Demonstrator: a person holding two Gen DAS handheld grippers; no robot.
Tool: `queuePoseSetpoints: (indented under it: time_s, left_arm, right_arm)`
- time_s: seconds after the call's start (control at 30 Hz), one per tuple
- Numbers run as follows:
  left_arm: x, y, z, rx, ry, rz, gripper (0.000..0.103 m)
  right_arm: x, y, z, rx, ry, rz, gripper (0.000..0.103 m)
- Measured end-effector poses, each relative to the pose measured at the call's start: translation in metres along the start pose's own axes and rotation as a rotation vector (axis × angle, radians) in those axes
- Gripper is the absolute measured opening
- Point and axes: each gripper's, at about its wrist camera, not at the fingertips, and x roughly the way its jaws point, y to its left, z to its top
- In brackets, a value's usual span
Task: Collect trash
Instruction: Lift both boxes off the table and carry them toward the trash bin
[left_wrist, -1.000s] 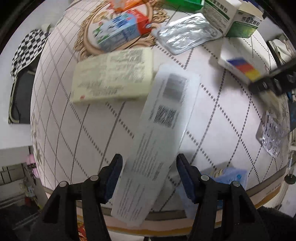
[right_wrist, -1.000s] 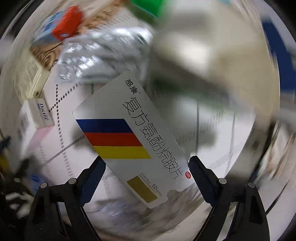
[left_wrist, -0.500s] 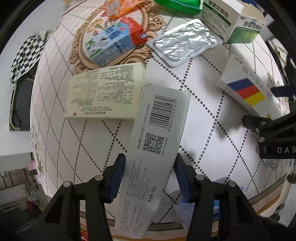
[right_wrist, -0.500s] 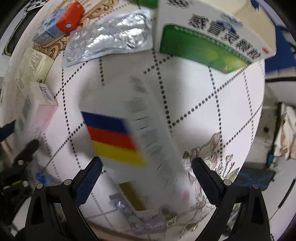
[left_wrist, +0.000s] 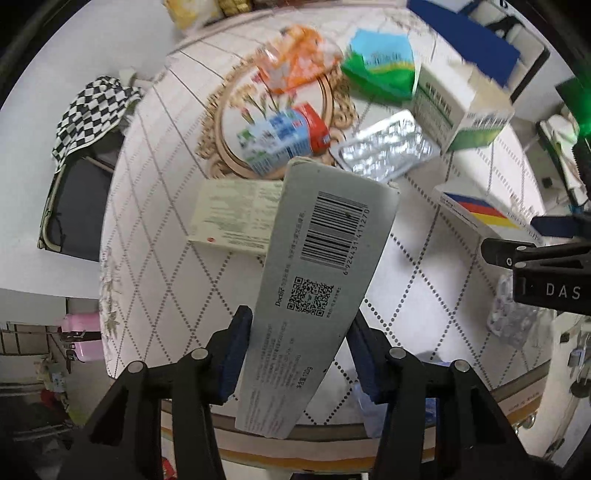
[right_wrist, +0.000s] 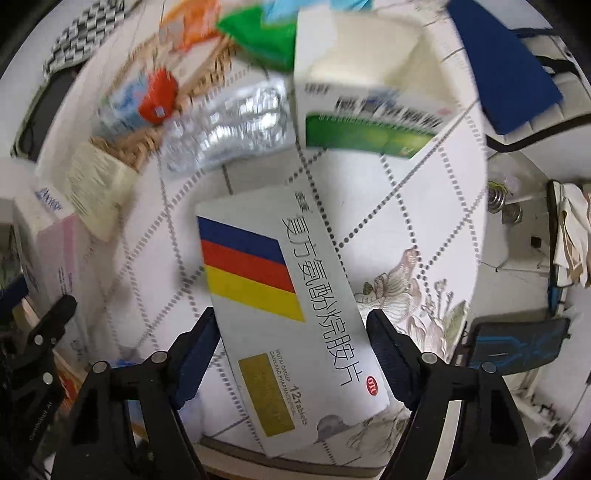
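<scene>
Barcode carton (left_wrist: 325, 258) lifted off worktop (left_wrist: 147, 221), clamped in left gripper (left_wrist: 299, 325) jaws: 1 item secured. Right gripper (right_wrist: 291, 321) jaws narrowed around striped box (right_wrist: 280, 288), grip unconfirmed.

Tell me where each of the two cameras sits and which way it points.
Left wrist: sits on the left tongs, looking steeply down at the table; its own two fingers clamp a long barcode box; the other tongs' black body enters at the right edge.
Right wrist: sits on the right tongs, facing straight down; the jaws, just closing, straddle the striped medicine box.
Shared: the striped box, the silver blister pack, the cream box, the green-and-white carton.
</scene>
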Motion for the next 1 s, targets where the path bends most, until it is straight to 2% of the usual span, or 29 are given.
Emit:
queuePoseSetpoints:
  time_s: [0.07, 0.1, 0.13, 0.17, 0.27, 0.3, 0.33, 0.37, 0.4, 0.47, 0.53, 0.67, 0.73, 0.8, 0.83, 0.87, 0.9, 1.0]
  left_arm:
    - [-0.022, -0.009, -0.007, -0.017, -0.027, -0.004, 0.048]
    - [-0.029, -0.002, -0.009, -0.028, -0.047, -0.011, 0.048]
    - [-0.04, -0.005, -0.012, -0.036, -0.062, -0.014, 0.048]
    - [-0.045, -0.005, -0.015, -0.04, -0.074, -0.018, 0.048]
    - [-0.049, 0.004, -0.021, -0.045, -0.087, -0.017, 0.048]
    - [-0.043, 0.009, -0.023, -0.05, -0.077, -0.02, 0.048]
    - [-0.036, 0.013, -0.023, -0.057, -0.071, -0.014, 0.048]
    - [-0.031, 0.013, -0.023, -0.063, -0.065, -0.007, 0.048]
    - [-0.019, 0.017, -0.023, -0.075, -0.049, -0.003, 0.048]
    - [-0.002, 0.019, -0.021, -0.102, -0.02, -0.005, 0.048]
    - [0.02, 0.025, -0.021, -0.144, 0.021, -0.018, 0.048]
    - [0.051, 0.034, -0.024, -0.24, 0.104, -0.082, 0.047]
    - [0.066, 0.033, -0.024, -0.254, 0.148, -0.104, 0.049]
    - [0.077, 0.029, -0.023, -0.23, 0.178, -0.086, 0.05]
    - [0.08, 0.027, -0.023, -0.218, 0.181, -0.079, 0.05]
    - [0.082, 0.026, -0.023, -0.213, 0.179, -0.079, 0.048]
    - [0.082, 0.025, -0.024, -0.208, 0.176, -0.074, 0.047]
    - [0.08, 0.026, -0.027, -0.206, 0.166, -0.067, 0.045]
  right_arm:
    - [-0.022, -0.009, -0.017, 0.04, -0.04, 0.015, 0.078]
    - [-0.037, -0.013, -0.031, 0.066, -0.062, 0.028, 0.077]
    - [-0.045, -0.014, -0.032, 0.082, -0.074, 0.037, 0.07]
    - [-0.052, -0.015, -0.035, 0.105, -0.096, 0.054, 0.029]
    - [-0.091, 0.033, -0.07, 0.127, -0.122, 0.046, 0.027]
    - [-0.085, 0.042, -0.074, 0.11, -0.093, 0.05, 0.027]
    - [-0.079, 0.044, -0.076, 0.123, -0.06, 0.082, 0.034]
    - [-0.064, 0.052, -0.076, 0.13, -0.052, 0.097, 0.048]
    - [-0.063, 0.049, -0.079, 0.142, -0.049, 0.098, 0.056]
    - [-0.064, 0.042, -0.079, 0.154, -0.071, 0.075, 0.089]
    - [-0.054, 0.036, -0.085, 0.183, -0.039, 0.052, 0.09]
    - [-0.035, 0.033, -0.087, 0.299, 0.018, 0.138, 0.09]
    - [-0.019, 0.034, -0.083, 0.367, 0.048, 0.143, 0.09]
    - [0.0, 0.037, -0.079, 0.436, 0.07, 0.134, 0.09]
    - [0.006, 0.04, -0.076, 0.447, 0.072, 0.125, 0.09]
    - [0.013, 0.045, -0.073, 0.452, 0.079, 0.096, 0.096]
    - [0.013, 0.05, -0.071, 0.453, 0.068, 0.077, 0.096]
    - [0.019, 0.072, -0.067, 0.401, 0.048, -0.054, 0.092]
